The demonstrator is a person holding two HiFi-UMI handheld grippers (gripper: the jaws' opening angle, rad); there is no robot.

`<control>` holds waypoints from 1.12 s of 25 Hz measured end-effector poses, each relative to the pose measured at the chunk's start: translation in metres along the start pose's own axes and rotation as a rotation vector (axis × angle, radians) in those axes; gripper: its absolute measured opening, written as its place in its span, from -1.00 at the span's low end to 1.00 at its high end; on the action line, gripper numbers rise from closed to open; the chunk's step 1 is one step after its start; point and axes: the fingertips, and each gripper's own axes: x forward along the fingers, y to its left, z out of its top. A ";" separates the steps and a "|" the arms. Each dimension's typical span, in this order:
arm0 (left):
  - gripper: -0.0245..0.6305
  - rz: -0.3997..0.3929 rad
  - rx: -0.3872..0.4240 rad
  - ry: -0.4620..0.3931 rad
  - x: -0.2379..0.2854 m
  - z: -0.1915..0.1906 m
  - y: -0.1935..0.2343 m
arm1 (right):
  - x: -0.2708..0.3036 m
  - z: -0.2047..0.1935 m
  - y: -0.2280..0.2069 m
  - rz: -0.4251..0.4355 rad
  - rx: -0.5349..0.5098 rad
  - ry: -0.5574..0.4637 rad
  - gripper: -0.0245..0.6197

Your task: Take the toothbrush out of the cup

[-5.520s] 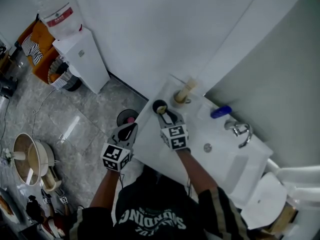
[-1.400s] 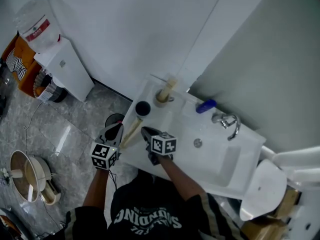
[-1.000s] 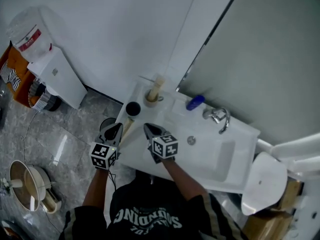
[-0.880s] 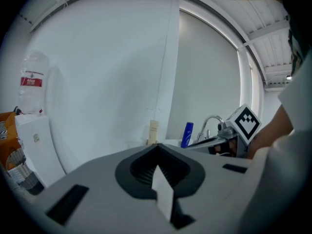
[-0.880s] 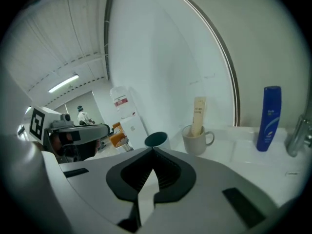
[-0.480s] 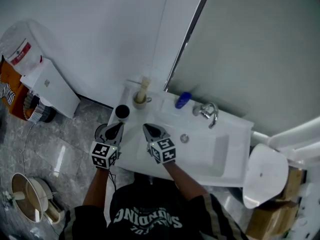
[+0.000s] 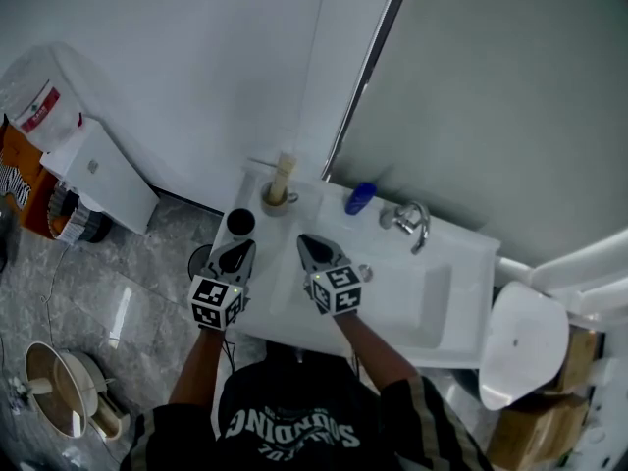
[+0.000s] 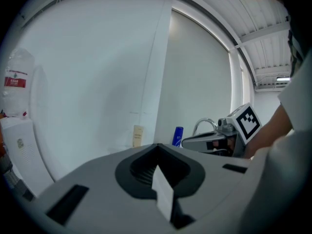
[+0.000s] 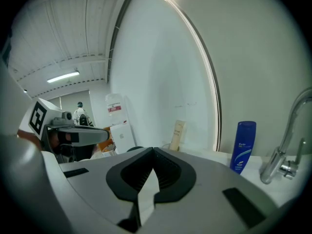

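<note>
The black cup (image 7: 238, 223) stands at the left end of the white sink counter (image 7: 285, 302); its dark mouth shows nothing sticking out. I cannot make out the toothbrush in any view. My left gripper (image 7: 237, 254) hovers just in front of the cup, shut and empty, its jaws meeting at the tips (image 8: 157, 147). My right gripper (image 7: 313, 250) is over the counter beside the basin, also shut with nothing in it (image 9: 152, 152). Each gripper shows in the other's view: the right gripper (image 8: 214, 141) and the left gripper (image 9: 78, 135).
A beige upright tube (image 7: 281, 177) stands in a holder behind the cup, against the wall. A blue bottle (image 7: 360, 197) and the chrome faucet (image 7: 410, 222) sit along the back of the basin. A water dispenser (image 7: 93, 165) stands on the floor at left.
Both grippers have shifted a little, the left to just in front of the cup, the right toward the basin. The pale stick seen on the counter's left edge earlier no longer shows.
</note>
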 end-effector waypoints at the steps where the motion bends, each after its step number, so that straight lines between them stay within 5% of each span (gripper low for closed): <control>1: -0.93 0.001 -0.002 0.000 0.001 0.001 0.001 | 0.002 0.003 -0.004 -0.006 0.002 -0.004 -0.93; 21: -0.93 0.043 -0.060 0.006 0.025 0.004 0.033 | 0.084 0.020 -0.056 -0.046 0.088 0.002 -0.92; 28: -0.93 0.057 -0.078 0.007 0.019 0.001 0.036 | 0.130 0.028 -0.068 -0.025 0.109 0.057 -0.56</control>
